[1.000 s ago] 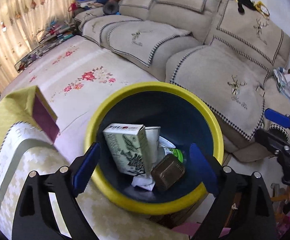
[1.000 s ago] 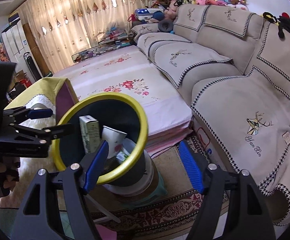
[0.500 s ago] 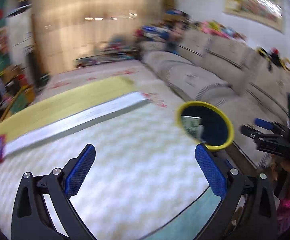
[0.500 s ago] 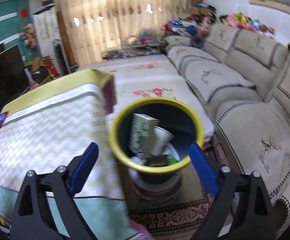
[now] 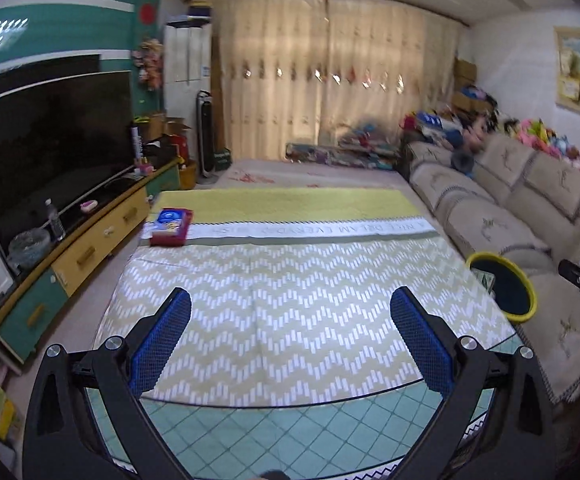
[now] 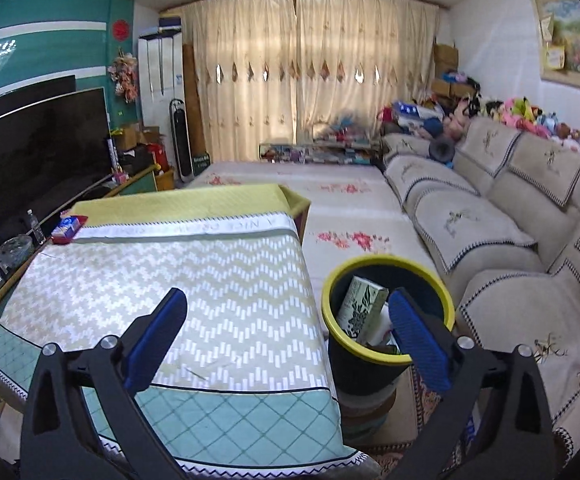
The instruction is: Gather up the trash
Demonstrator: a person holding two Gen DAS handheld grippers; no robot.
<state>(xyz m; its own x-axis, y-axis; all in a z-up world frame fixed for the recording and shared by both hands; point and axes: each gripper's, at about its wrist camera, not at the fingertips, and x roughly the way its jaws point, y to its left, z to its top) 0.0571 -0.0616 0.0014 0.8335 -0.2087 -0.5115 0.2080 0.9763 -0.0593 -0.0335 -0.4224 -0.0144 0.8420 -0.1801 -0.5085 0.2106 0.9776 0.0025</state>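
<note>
A dark bin with a yellow rim (image 6: 385,354) stands on a stool right of the table; it also shows in the left wrist view (image 5: 527,304). A green-and-white carton (image 6: 359,306) and other trash lie inside it. My left gripper (image 5: 290,340) is open and empty above the table's near end. My right gripper (image 6: 286,332) is open and empty near the table's right edge, its right finger in front of the bin. A red and blue packet (image 5: 170,226) lies at the table's far left corner; it also shows in the right wrist view (image 6: 68,228).
The table (image 5: 290,280) has a zigzag cloth. A beige sofa (image 6: 509,220) runs along the right. A TV (image 5: 46,152) on a low cabinet stands on the left. A flowered mat (image 6: 349,216) lies beyond the table.
Both grippers pulled back from over the bin and swung left to face the table. The bin now sits to the right of each view. Both stayed open.
</note>
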